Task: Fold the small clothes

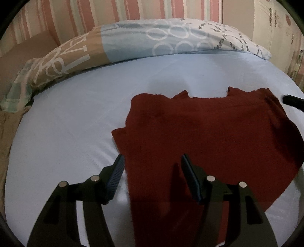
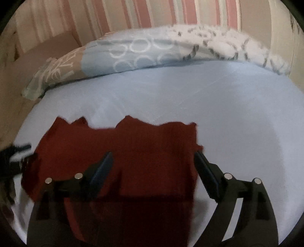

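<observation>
A dark red garment (image 1: 209, 133) lies flat on the light blue bed sheet (image 1: 76, 123), with a notched far edge. My left gripper (image 1: 152, 158) is open above the garment's left edge, one finger over the sheet, one over the cloth. In the right wrist view the same red garment (image 2: 133, 152) lies ahead, and my right gripper (image 2: 153, 154) is open wide over its right part, the right finger at the cloth's right edge. Neither gripper holds anything. The right gripper's tip shows at the far right of the left wrist view (image 1: 290, 100).
A patterned pillow (image 1: 152, 39) in blue, tan and white lies along the far side of the bed, also in the right wrist view (image 2: 152, 49). A striped pink wall (image 1: 133, 11) stands behind. The sheet (image 2: 237, 114) extends right of the garment.
</observation>
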A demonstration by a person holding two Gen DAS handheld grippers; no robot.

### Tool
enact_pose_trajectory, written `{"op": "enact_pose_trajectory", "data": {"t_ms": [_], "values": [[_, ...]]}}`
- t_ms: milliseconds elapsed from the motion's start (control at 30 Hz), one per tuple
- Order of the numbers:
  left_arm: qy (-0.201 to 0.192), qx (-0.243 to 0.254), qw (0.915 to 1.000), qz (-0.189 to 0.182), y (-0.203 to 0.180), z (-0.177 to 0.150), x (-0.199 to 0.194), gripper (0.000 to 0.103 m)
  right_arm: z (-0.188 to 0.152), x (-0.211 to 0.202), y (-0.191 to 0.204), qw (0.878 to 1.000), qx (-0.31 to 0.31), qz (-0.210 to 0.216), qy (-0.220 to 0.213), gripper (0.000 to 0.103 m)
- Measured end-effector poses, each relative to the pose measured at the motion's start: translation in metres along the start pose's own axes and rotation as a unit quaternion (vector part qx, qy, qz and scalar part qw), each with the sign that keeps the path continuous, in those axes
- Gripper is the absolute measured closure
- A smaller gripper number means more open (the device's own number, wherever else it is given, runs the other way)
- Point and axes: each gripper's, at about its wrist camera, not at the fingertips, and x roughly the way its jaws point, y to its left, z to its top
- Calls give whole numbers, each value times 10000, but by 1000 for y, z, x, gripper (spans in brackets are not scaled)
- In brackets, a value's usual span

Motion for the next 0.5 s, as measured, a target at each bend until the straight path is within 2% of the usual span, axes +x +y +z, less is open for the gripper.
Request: {"op": "enact_pose_trajectory", "data": {"t_ms": [133,200,267,300,400,500], "values": [[35,-25,10000,-70,-4,-11,-6,39,-41,-18,23,9987,-496,-3,148,17],[71,-23,10000,-51,-7,-19,-8,39,-59,-7,31,9976,-564,114,384,18],[166,-4,9999,-1,-9,-28,-5,38,-70,5,27,9966,-578,-44,584,24],[205,-17,9998,10,-9,-31,-3,38,-74,11,22,9965,-514,-112,644,25],[293,-118,9995,0,-5,-41,3,37,-77,18,-3,9977,62,142,658,25],[358,-326,9988,-89,2,-45,8,34,-77,18,-2,9972,68,136,728,25]]}}
